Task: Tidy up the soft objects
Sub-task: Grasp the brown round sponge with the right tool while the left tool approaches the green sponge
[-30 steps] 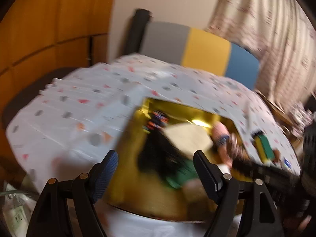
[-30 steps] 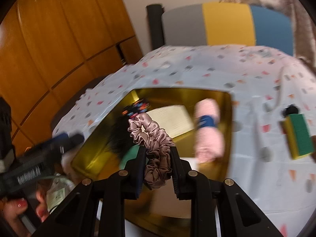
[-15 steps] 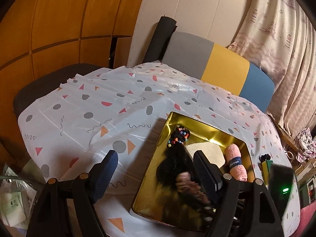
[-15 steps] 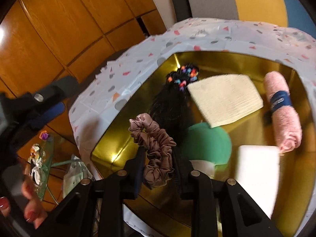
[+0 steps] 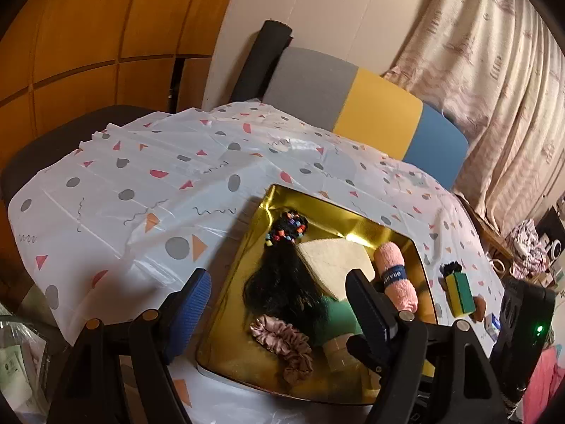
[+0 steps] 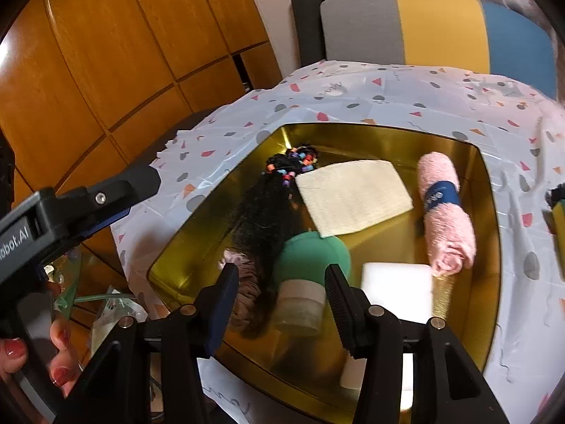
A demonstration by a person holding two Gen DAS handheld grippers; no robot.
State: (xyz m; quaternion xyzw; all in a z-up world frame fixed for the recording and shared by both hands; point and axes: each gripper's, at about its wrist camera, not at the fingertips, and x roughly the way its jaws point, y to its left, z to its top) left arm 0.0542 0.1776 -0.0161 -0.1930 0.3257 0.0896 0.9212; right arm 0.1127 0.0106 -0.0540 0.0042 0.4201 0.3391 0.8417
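1. Nearest my lens, right hand-held gripper [image 6: 279,282] spread, empty; left hand-held gripper [image 5: 279,293] spread too.
2. Beyond, scrunchie [image 5: 282,339] lies in gold tray [image 5: 226,304] against black hairpiece [image 5: 282,282].
3. Risk, I judge: a re-grasp snagging hair.
4. Only the left view shows sponge [image 5: 459,293] on desk [image 5: 141,190].

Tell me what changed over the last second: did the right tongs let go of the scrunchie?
Yes. The right tongs, shut on the mauve satin scrunchie a second ago, are now open, and the scrunchie lies in the gold metal tray beside the black beaded hairpiece. The left tongs stayed open and empty. The rolled pink towel and cream cloth kept their places.
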